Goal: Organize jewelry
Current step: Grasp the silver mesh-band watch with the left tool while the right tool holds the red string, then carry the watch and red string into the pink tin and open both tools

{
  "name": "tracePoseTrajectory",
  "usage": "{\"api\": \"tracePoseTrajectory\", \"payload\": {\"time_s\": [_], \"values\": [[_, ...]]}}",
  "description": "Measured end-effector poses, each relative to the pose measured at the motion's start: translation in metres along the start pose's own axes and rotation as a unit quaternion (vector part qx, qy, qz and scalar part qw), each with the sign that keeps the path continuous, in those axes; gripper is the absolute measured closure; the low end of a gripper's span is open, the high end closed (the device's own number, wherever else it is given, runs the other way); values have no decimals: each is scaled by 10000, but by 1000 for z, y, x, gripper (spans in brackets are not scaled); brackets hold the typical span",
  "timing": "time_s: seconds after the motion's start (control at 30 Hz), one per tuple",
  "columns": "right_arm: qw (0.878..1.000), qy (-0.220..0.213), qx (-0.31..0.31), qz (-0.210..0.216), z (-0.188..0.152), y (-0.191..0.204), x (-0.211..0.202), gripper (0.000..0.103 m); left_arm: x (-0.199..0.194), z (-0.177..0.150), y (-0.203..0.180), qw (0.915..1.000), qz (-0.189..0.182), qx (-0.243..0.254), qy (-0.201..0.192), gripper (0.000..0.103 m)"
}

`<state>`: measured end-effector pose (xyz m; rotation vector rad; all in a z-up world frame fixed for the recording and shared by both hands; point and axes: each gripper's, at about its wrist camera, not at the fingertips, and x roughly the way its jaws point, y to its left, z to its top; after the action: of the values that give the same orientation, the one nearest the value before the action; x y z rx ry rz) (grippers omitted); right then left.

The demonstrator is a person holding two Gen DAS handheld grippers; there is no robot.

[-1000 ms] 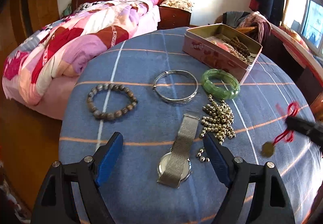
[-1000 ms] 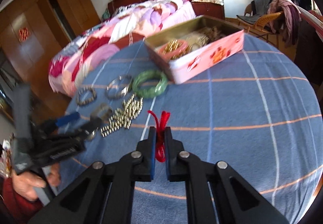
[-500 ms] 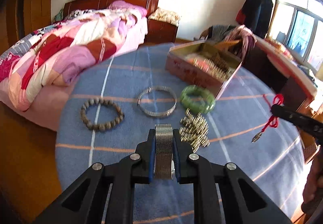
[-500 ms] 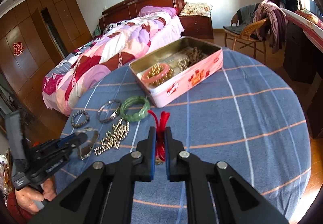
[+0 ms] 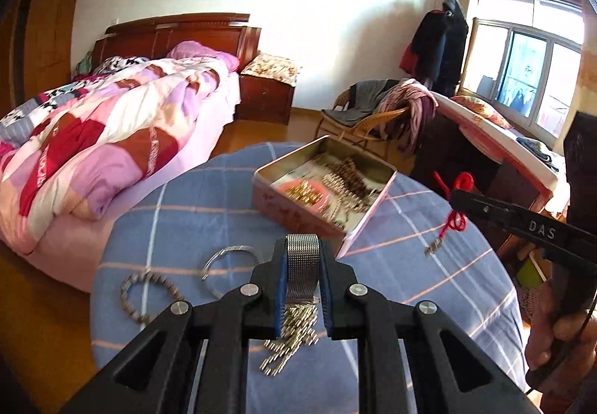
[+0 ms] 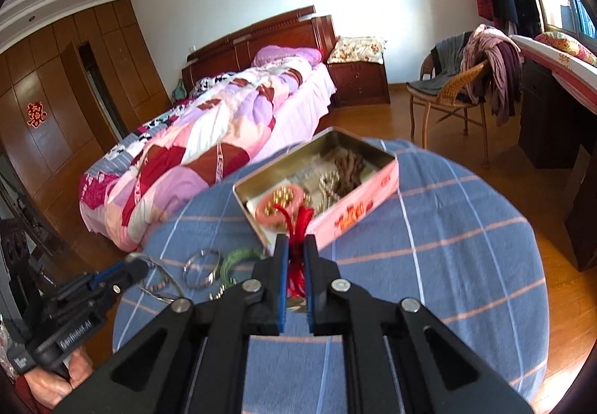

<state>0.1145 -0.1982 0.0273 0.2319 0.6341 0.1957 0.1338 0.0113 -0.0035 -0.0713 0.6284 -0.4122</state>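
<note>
My left gripper (image 5: 302, 264) is shut on the mesh strap of a silver watch (image 5: 302, 266) and holds it above the blue table. My right gripper (image 6: 296, 257) is shut on a red cord pendant (image 6: 297, 227), lifted near the open pink tin (image 6: 350, 212); it also shows in the left wrist view (image 5: 453, 220). The tin (image 5: 298, 212) holds beads and bracelets. On the cloth lie a silver bangle (image 5: 227, 264), a dark bead bracelet (image 5: 149, 296), a silver bead pile (image 5: 291, 339) and a green bangle (image 6: 238, 259).
The round table with a blue checked cloth (image 6: 447, 264) drops off on all sides. A bed (image 6: 224, 138) stands beyond its left, a wicker chair (image 6: 447, 97) and a desk to the right.
My left gripper closed on the watch strap and lifted it off the table. My right gripper rose with the red cord pendant and moved toward the tin.
</note>
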Motion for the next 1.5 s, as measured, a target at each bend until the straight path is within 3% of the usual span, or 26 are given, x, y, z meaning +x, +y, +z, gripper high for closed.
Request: {"api": "tracePoseTrajectory", "payload": {"time_s": [0.27, 0.6, 0.87, 1.07, 1.13, 1.17, 1.2, 1.23, 1.5], "values": [[9996, -293, -19, 30, 38, -3, 21, 92, 31, 35, -19, 9994, -275, 41, -201, 89], [9993, -308, 192, 16, 63, -17, 75, 92, 95, 68, -20, 9981, -490, -212, -309, 89], [9984, 200, 523, -12, 46, -40, 129, 92, 141, 50, -16, 9990, -318, -255, 209, 89], [9976, 314, 615, 14, 41, -49, 138, 87, 157, 40, -20, 9981, 10, -188, 589, 88], [9969, 313, 718, 49, 40, -53, 138, 76, 159, 39, -21, 9978, 20, -183, 634, 75], [9965, 293, 782, 79, 40, -55, 137, 59, 155, 39, -24, 9981, 60, -121, 605, 68], [9962, 252, 834, 94, 39, -56, 135, 52, 155, 40, -25, 9982, 105, -83, 586, 48], [9960, 185, 865, 81, 40, -57, 132, 52, 152, 42, -26, 9984, 160, -65, 543, 31], [9954, 8, 913, -301, 34, -57, 110, 54, 129, 39, -19, 9981, 375, -200, 436, 28]]}}
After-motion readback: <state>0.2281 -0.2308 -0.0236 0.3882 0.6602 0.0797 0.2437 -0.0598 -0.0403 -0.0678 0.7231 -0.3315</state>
